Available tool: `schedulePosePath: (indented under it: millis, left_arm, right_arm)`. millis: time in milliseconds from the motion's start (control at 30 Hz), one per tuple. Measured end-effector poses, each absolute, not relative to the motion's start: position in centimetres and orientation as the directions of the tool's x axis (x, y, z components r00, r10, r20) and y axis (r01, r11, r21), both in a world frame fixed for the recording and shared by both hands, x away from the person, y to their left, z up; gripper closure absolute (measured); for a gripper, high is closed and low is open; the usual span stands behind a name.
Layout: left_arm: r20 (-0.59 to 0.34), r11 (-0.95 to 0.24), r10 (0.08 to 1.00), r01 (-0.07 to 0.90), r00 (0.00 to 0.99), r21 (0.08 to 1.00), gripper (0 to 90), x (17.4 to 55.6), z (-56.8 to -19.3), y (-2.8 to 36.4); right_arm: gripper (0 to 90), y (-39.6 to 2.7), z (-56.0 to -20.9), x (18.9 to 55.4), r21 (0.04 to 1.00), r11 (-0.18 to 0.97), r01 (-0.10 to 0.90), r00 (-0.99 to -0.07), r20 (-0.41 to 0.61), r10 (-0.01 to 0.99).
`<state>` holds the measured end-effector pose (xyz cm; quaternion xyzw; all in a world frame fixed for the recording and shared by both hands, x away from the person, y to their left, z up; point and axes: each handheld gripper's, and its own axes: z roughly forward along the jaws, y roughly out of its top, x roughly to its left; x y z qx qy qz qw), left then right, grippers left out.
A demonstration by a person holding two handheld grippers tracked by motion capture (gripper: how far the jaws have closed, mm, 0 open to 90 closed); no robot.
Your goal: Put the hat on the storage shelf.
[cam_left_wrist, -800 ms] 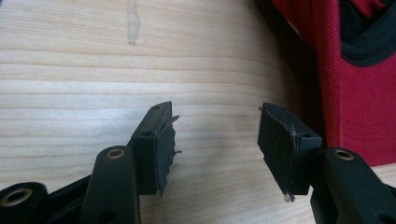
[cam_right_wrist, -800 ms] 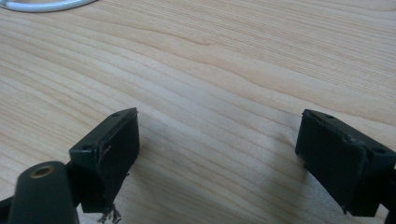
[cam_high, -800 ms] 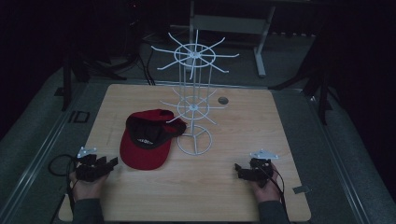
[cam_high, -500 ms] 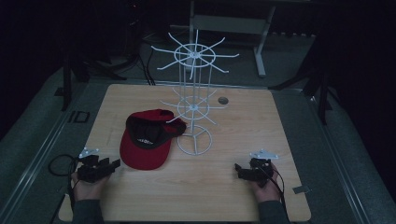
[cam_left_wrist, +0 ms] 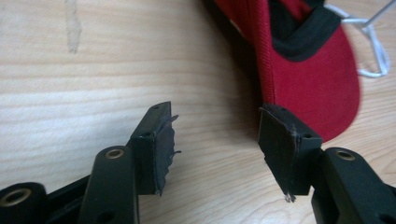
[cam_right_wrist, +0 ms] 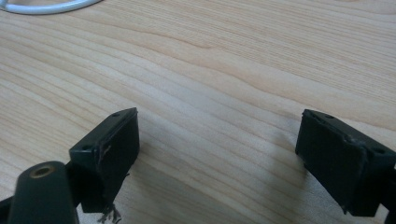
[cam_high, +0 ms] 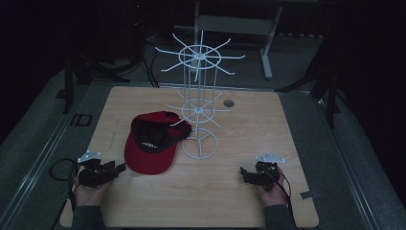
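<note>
A red cap (cam_high: 152, 143) with black lining lies on the wooden table (cam_high: 268, 129), its brim toward the near edge, leaning against the base of a white wire display rack (cam_high: 197, 110). My left gripper (cam_high: 114, 168) rests near the front left, open, a short way left of the brim. In the left gripper view the cap (cam_left_wrist: 308, 70) lies just beyond the right jaw, and the left gripper (cam_left_wrist: 215, 135) holds nothing. My right gripper (cam_high: 245, 173) sits open at the front right. In the right gripper view, bare wood lies between the spread jaws of the right gripper (cam_right_wrist: 219, 140).
The rack's ring base (cam_high: 199, 143) stands mid-table; its wire (cam_right_wrist: 46, 6) edges the right gripper view. A small dark round disc (cam_high: 229, 103) lies at the back of the table. A small grey tag (cam_high: 309, 195) sits by the right edge. Dark floor and stands surround the table.
Both grippers have stayed almost in place at the near edge; the left one has edged slightly toward the cap's brim. The cap and rack have not moved.
</note>
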<state>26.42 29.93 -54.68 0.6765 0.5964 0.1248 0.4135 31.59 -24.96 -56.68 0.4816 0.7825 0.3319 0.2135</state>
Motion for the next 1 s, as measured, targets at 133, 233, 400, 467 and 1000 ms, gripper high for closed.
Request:
schedulePosePath:
  millis: [133, 233, 400, 467, 1000]
  left_arm:
    - [-0.330, 0.052, 0.905, 0.700, 0.268, 0.713, 43.6, 26.2, -54.5, 29.9]
    - [-0.322, 0.046, 0.908, 0.698, 0.269, 0.714, 43.8, 25.8, -54.5, 30.0]
    - [-0.332, 0.044, 0.898, 0.690, 0.290, 0.723, 44.9, 25.7, -54.3, 30.2]
    - [-0.332, 0.025, 0.888, 0.686, 0.319, 0.727, 44.9, 25.9, -54.0, 29.8]
    - [-0.390, -0.080, 0.818, 0.755, 0.423, 0.651, 45.7, 29.9, -54.9, 28.6]
  right_arm:
    - [13.4, -25.0, -56.7, 31.6, 0.725, 0.316, 0.612, -0.445, -0.014, 0.895]
    - [13.4, -25.0, -56.7, 31.6, 0.725, 0.315, 0.612, -0.445, -0.014, 0.895]
    - [13.4, -25.0, -56.7, 31.6, 0.725, 0.315, 0.612, -0.445, -0.014, 0.895]
    - [13.4, -25.0, -56.7, 31.6, 0.725, 0.316, 0.612, -0.445, -0.014, 0.895]
    - [13.4, -25.0, -56.7, 31.6, 0.725, 0.316, 0.612, -0.445, -0.014, 0.895]
